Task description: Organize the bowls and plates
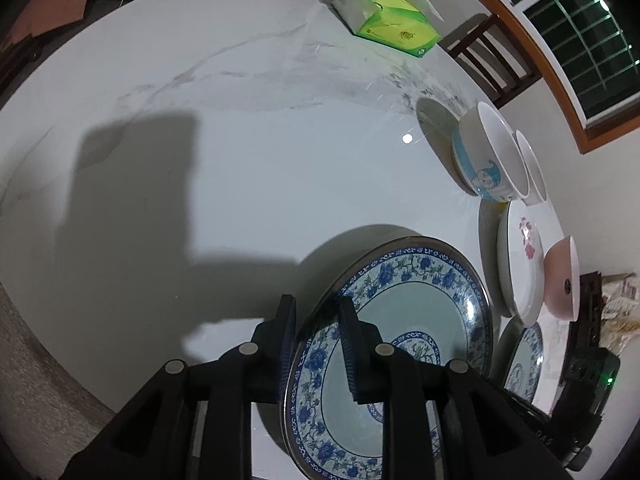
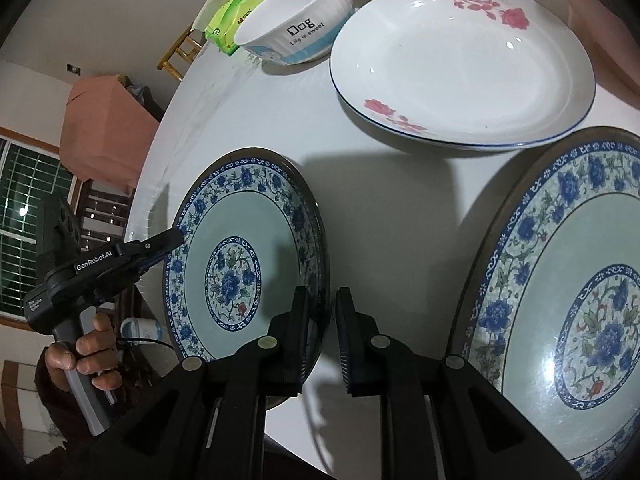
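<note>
Down at the near edge of the white surface [image 1: 240,160], the blue plate [image 1: 420,300] is sitting between both tools, and the left tongs [image 1: 314,320] are standing narrow and clamping its rim, one finger outside the edge and the other lying over the flowered border

From the right wrist view, that same pair of tongs is biting the far left side of the plate, with a hand [image 2: 84,352] wrapping the black handle behind them. The right tongs [image 2: 322,320] are also standing narrow, with the opposite rim of the blue plate running between the fingers; whether the pads are actually pressing on it, I cannot tell

Just beside it on the right, a second blue plate [image 2: 560,280] is lying flat on the surface, apart from the first. Beyond the two, a white plate with pink flowers [image 2: 460,72] is resting, and behind that a white bowl with a blue band [image 2: 296,12] is standing upright. A pink bowl [image 1: 564,280] is showing at the right edge of the left wrist view, near the flowered white plate. A green tissue pack [image 1: 384,20] is lying at the far side of the surface, well apart from the dishes
</note>
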